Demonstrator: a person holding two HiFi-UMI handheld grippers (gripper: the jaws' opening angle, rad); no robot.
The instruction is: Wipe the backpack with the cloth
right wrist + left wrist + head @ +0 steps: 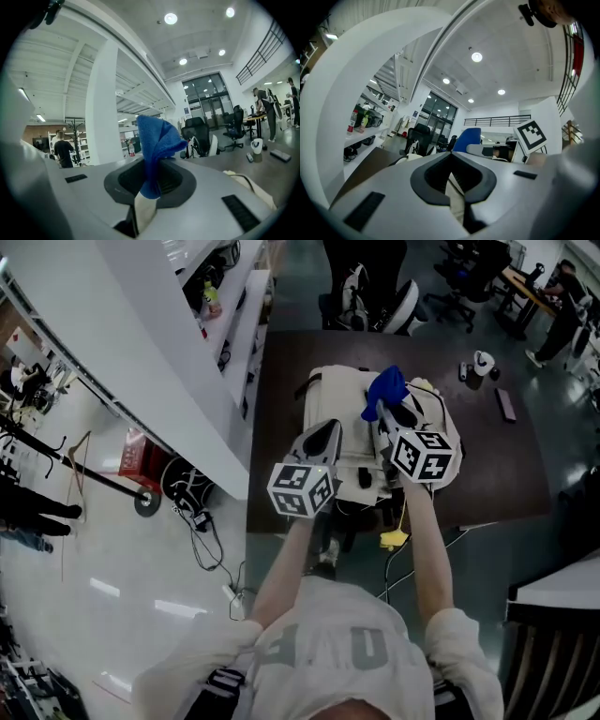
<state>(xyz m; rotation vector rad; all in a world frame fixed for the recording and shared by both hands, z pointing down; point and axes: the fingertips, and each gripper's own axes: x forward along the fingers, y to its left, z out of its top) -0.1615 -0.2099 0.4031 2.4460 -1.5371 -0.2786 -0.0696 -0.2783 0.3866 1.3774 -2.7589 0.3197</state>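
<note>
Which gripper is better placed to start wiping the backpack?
Right. The right gripper is shut on the blue cloth, over the cream backpack; the left gripper is shut with no cloth.

No wording can be read for certain. The person's pale shirt (328, 648) bears large grey letters, too warped from above to make out. The left marker cube (302, 488) and right marker cube (424, 456) carry only black-and-white square patterns, no letters or numbers. A small blue sign (186, 111) beside the glass doors is too small to read.
</note>
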